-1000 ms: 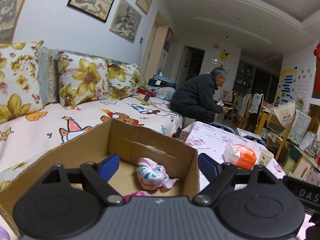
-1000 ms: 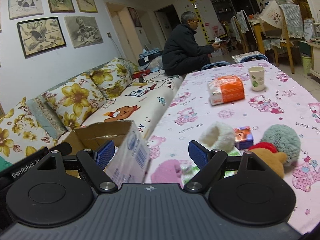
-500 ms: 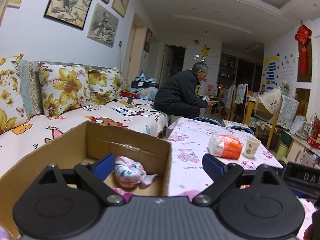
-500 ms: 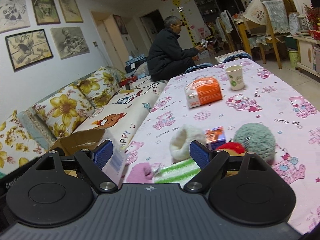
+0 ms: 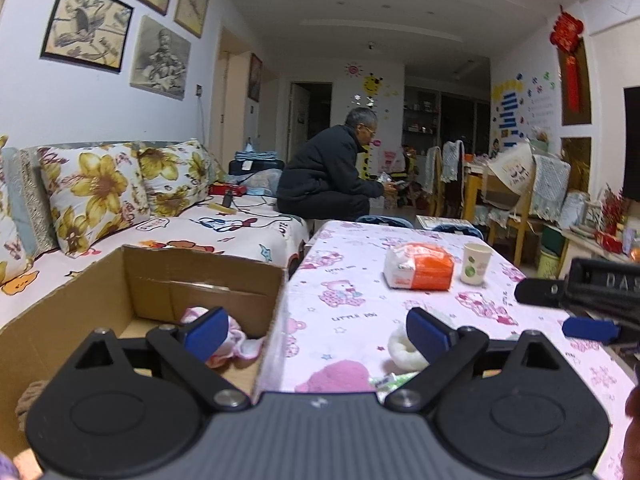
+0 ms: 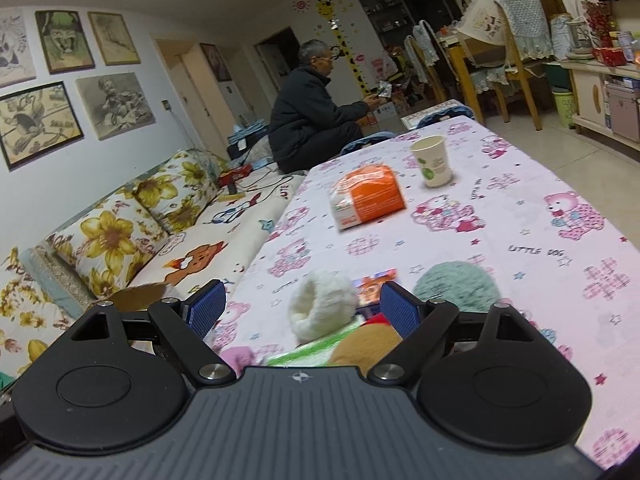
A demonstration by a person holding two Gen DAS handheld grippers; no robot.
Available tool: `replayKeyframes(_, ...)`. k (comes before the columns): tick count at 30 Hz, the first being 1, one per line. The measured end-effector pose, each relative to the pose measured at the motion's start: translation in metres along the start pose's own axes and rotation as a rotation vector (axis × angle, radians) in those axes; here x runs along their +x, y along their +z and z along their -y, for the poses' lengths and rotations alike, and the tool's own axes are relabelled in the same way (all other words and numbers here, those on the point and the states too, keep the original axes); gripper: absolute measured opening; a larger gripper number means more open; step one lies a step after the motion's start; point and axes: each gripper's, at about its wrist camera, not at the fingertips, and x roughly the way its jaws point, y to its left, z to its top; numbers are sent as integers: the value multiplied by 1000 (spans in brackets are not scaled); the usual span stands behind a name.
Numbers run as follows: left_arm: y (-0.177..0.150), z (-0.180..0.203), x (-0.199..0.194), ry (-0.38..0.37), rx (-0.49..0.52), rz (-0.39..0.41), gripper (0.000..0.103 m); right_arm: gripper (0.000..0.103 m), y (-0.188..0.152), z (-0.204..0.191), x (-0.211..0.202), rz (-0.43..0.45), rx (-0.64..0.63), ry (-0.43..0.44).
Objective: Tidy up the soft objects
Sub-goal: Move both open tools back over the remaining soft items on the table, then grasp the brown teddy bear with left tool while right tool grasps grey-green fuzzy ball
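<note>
On pink bear-print tablecloth [image 6: 520, 208] — paper cup [image 6: 431, 161] | sofa [image 5: 224, 232] left

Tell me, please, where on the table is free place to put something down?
The tablecloth is bare right of the orange pack and paper cup, and between them and the soft toys. It is crowded near the right gripper: white fluffy ring, green ball, small box.
</note>
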Motion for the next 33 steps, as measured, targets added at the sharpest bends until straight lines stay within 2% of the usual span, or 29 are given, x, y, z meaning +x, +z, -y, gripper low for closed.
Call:
replayKeyframes(19,-23,68,12,-181,173,-66,96,103,1,30,16,-15,83,-120)
replayKeyframes(28,-41,109,24,-260,277,-111,96,103,-1,45,34,-89,119,-117)
replayKeyframes(33,-48,128,32,-268,331,-115,96,103,-4,41,43,-128,145,-100)
